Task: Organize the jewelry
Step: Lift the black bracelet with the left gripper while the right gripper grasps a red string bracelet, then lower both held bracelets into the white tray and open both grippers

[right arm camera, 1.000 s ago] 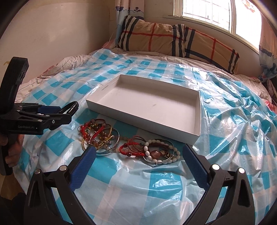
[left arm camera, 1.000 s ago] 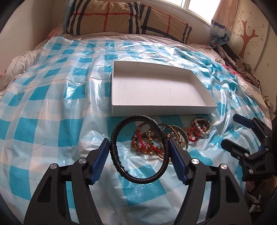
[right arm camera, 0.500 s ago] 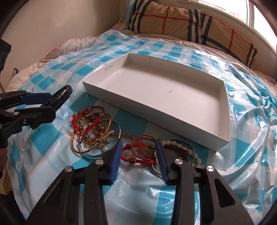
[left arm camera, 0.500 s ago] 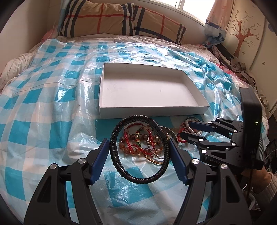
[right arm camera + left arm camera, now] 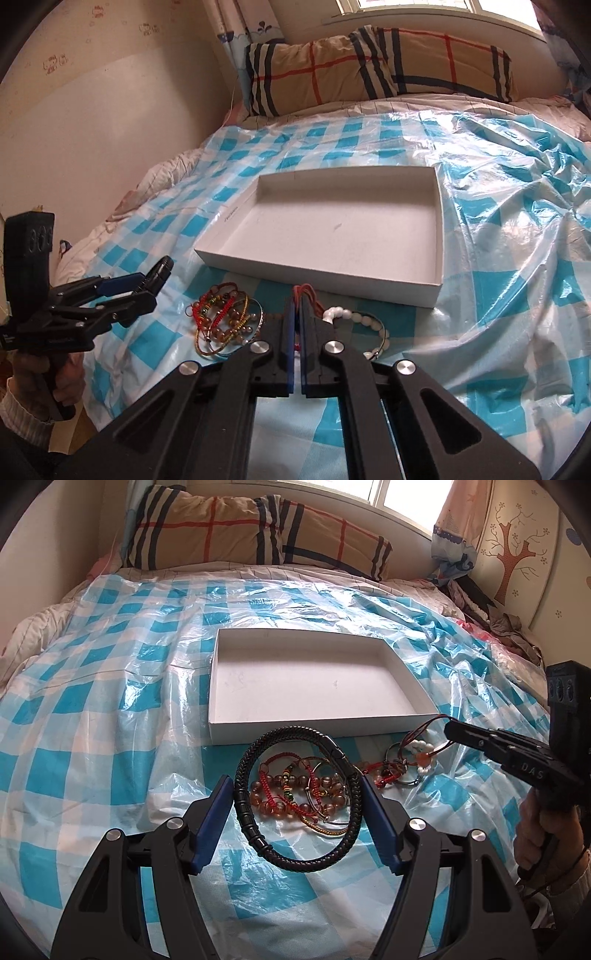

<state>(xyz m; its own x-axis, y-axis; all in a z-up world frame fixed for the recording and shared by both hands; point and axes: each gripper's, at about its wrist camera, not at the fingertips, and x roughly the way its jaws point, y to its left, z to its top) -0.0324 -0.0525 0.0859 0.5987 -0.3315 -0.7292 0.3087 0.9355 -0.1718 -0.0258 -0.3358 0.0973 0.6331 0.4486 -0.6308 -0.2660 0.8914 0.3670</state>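
Observation:
My left gripper (image 5: pixel 294 781) is shut on a black braided bracelet (image 5: pixel 247 812), which it holds as a hoop above the bed; it shows again at the left (image 5: pixel 155 284). Under the hoop lies a tangle of amber beads, red cords and thin bangles (image 5: pixel 295 794) (image 5: pixel 225 321). My right gripper (image 5: pixel 297 302) is shut on a red cord bracelet (image 5: pixel 304 290), lifted just in front of the white box (image 5: pixel 314 273). From the left wrist view its tip (image 5: pixel 450 731) carries the red cord (image 5: pixel 424 729), and a white bead bracelet (image 5: pixel 421 749) dangles with it. The white box (image 5: pixel 317 727) has nothing in it.
A blue and white checked plastic sheet (image 5: pixel 110 709) covers the bed. A plaid pillow (image 5: pixel 258 535) lies at the head under the window. Crumpled clothes (image 5: pixel 509 627) pile up at the right edge. A wall (image 5: pixel 92 129) runs along the left side.
My right gripper came down onto the jewelry, closed on the red cord bracelet and pulled it up and back. The left gripper kept still with the black bracelet.

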